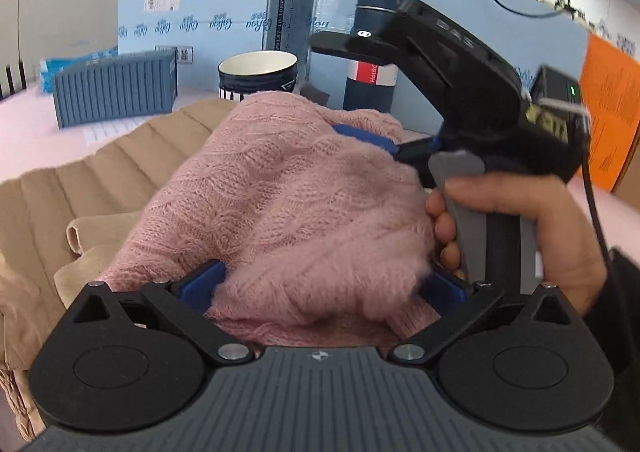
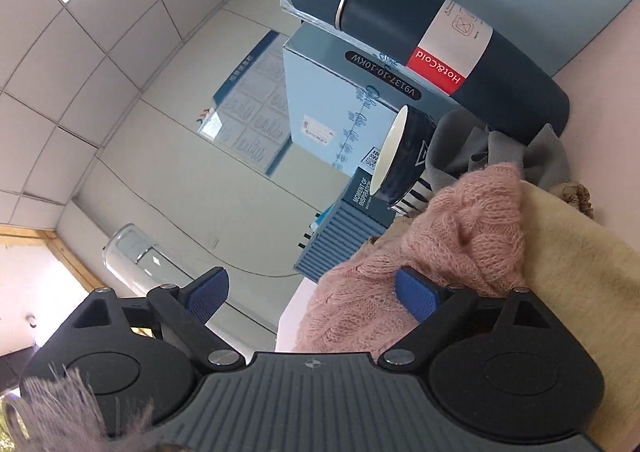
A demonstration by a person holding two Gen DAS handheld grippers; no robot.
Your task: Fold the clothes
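Observation:
A fluffy pink cable-knit sweater (image 1: pixel 288 203) lies bunched on a beige quilted garment (image 1: pixel 100 171). My left gripper (image 1: pixel 322 286) is open wide, its blue pads on either side of the sweater's near fold. The right gripper (image 1: pixel 396 143), held by a hand (image 1: pixel 532 219), reaches in from the right, one blue finger lying on the sweater's far edge. In the right wrist view, which is rolled sideways, my right gripper (image 2: pixel 312 298) stands open. One pad rests against the pink sweater (image 2: pixel 452 244) and the other is in free air.
Behind the clothes stand a dark blue thermos (image 1: pixel 374 47), a navy cup (image 1: pixel 258 73), a ribbed blue box (image 1: pixel 116 91) and big light-blue cartons (image 1: pixel 208 23). A grey cloth (image 2: pixel 480 151) and cream fabric (image 2: pixel 580 272) lie by the sweater. An orange sheet (image 1: pixel 608 107) hangs at the right.

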